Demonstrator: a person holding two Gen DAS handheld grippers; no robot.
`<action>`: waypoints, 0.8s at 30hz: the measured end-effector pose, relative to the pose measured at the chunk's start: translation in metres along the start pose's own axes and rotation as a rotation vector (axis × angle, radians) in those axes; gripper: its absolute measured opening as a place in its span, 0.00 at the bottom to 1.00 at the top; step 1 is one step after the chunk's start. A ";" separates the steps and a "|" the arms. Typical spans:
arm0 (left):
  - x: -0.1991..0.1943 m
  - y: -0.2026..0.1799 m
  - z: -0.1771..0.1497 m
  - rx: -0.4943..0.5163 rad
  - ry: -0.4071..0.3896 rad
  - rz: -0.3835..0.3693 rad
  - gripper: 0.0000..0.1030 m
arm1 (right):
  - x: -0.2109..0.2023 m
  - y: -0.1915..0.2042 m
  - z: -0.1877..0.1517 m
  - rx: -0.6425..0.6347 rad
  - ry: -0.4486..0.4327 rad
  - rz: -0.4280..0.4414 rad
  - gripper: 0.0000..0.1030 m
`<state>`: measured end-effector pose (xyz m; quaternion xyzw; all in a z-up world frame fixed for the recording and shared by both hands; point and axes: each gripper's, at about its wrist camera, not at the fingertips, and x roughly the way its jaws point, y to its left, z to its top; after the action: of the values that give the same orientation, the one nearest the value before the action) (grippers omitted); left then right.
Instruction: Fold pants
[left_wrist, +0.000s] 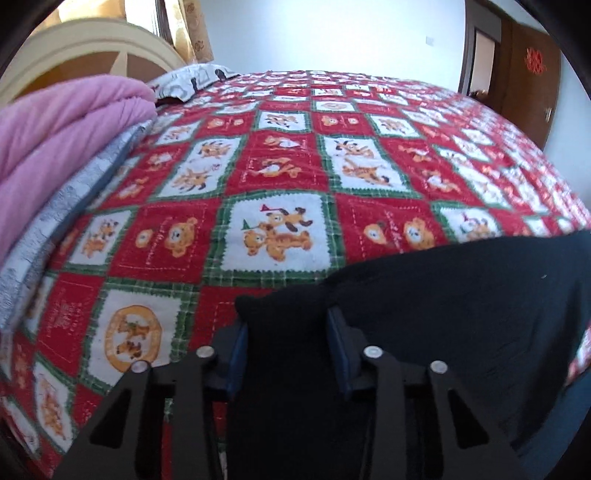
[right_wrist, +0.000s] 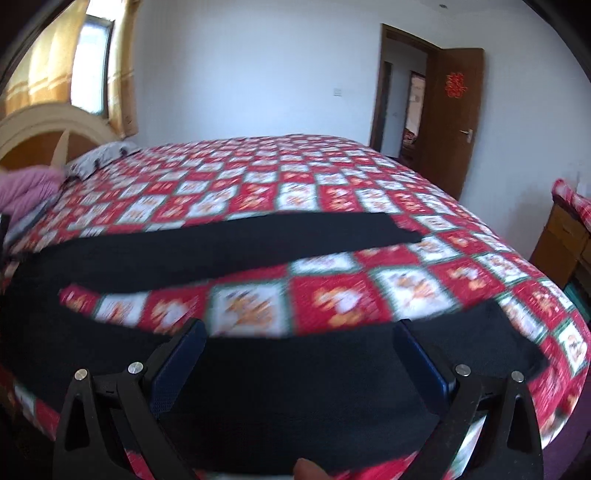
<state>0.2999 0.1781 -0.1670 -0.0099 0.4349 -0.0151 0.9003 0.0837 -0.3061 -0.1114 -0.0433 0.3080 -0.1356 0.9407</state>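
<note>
Black pants (left_wrist: 424, 314) lie spread flat on the bed (left_wrist: 280, 166), the left tool (left_wrist: 286, 332) pinching a bunched waist corner while the right tool (right_wrist: 301, 354), spread wide, straddles the near leg, presumably to lift both ends together.

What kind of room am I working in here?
Most likely a home bedroom: a large bed under a red cartoon-print cover, a headboard by a curtained window, and an open wooden door.

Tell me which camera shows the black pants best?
The right wrist view. There the black pants stretch across the bedspread with both legs visible, spread apart. The left wrist view shows only one dark corner of the pants, bunched between the left gripper fingers.
</note>
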 end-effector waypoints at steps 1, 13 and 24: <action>0.000 0.002 0.002 -0.011 -0.002 -0.015 0.29 | 0.004 -0.011 0.007 0.003 0.001 -0.024 0.85; 0.009 0.011 0.003 -0.086 -0.026 -0.106 0.22 | 0.085 -0.119 0.093 0.115 0.097 -0.100 0.64; 0.010 0.006 -0.002 -0.072 -0.066 -0.058 0.22 | 0.199 -0.157 0.143 0.125 0.207 -0.054 0.64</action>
<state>0.3050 0.1840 -0.1763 -0.0553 0.4047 -0.0251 0.9124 0.2861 -0.5129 -0.0829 0.0215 0.3930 -0.1834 0.9008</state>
